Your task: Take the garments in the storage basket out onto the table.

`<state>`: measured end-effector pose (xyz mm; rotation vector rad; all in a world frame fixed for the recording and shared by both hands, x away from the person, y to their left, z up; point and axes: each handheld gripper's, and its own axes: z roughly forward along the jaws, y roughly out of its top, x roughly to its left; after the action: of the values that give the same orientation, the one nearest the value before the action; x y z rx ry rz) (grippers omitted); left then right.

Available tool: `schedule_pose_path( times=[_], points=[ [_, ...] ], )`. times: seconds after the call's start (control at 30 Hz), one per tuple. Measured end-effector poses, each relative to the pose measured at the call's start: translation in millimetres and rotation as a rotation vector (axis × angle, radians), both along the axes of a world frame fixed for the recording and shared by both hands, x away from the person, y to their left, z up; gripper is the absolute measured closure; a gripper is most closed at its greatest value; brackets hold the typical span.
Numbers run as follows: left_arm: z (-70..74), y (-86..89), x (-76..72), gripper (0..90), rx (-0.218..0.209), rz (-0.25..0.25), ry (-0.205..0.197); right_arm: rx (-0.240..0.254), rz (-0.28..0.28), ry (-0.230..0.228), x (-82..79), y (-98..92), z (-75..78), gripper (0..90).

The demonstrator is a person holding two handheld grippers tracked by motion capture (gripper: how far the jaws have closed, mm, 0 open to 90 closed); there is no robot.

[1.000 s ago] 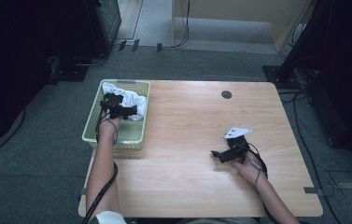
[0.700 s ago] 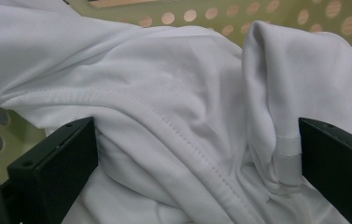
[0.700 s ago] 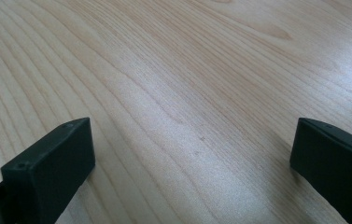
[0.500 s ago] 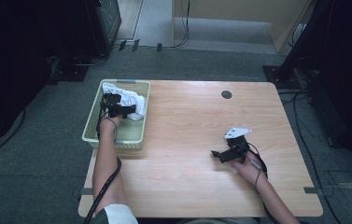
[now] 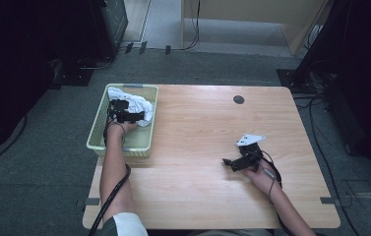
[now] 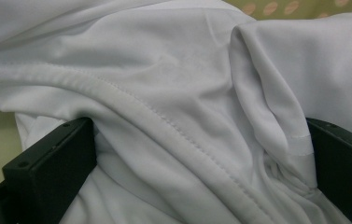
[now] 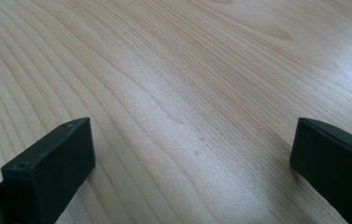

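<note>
A white cloth point(image 5: 141, 102) lies bunched in the far end of a pale green basket point(image 5: 98, 129) at the table's left edge. My left gripper point(image 5: 133, 117) reaches into the basket and presses into the cloth. In the left gripper view the white cloth point(image 6: 164, 70) bulges between the jaws of the left gripper point(image 6: 199, 135), which stand wide apart, open. My right gripper point(image 5: 230, 163) rests low over the bare wooden table point(image 5: 198, 132) at the right. Its jaws point(image 7: 192, 144) are open, with nothing but the tabletop point(image 7: 187, 70) between them.
A small dark round grommet point(image 5: 238, 99) sits in the table near its far edge. Dark equipment and cables stand on the floor beyond and to both sides of the table.
The left forearm has shifted slightly while its gripper stays at the cloth in the basket. The right gripper has not moved.
</note>
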<state>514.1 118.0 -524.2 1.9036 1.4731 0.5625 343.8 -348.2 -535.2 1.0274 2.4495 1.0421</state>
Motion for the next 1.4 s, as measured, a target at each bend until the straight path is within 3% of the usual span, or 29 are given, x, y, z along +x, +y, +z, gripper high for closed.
schedule_pose_path(
  times=[0.1,0.23,0.3,0.43,0.53,0.63,0.9,1.0,1.13,1.4],
  points=[
    [0.6,-0.2,2.1,0.0,0.005,-0.007,0.009,0.000,0.000,0.000,0.0,0.0,0.0,0.1],
    [-0.5,-6.7,6.5,0.0,0.017,0.056,0.002,0.000,0.000,0.000,0.1,0.0,0.0,0.1],
    [0.3,-8.5,5.7,3.5,0.010,0.051,-0.006,0.000,0.000,0.000,0.1,0.0,0.0,0.1],
    [5.3,-14.0,1.2,33.1,-0.019,0.051,-0.015,-0.002,0.000,-0.001,0.3,0.1,0.1,0.1],
    [8.2,-16.6,-1.4,54.2,-0.068,0.052,0.011,-0.001,0.000,0.000,0.2,0.1,0.1,0.1],
    [9.7,-15.7,-3.2,65.9,-0.109,0.055,0.039,-0.001,0.000,0.000,0.2,0.1,0.1,0.1],
    [17.4,-15.5,-2.7,69.4,-0.108,0.080,0.102,-0.002,-0.001,-0.002,0.2,0.1,0.1,0.2],
    [20.9,-17.7,-3.1,69.7,-0.051,0.075,0.096,-0.001,-0.001,-0.001,0.2,0.1,0.1,0.2],
    [25.1,-20.1,-4.6,69.6,-0.018,0.064,0.089,-0.001,-0.002,-0.001,0.2,0.1,0.1,0.2],
    [33.4,-17.5,-10.6,69.8,-0.030,0.075,0.080,0.001,-0.004,-0.002,0.3,0.1,0.0,0.2]
  ],
)
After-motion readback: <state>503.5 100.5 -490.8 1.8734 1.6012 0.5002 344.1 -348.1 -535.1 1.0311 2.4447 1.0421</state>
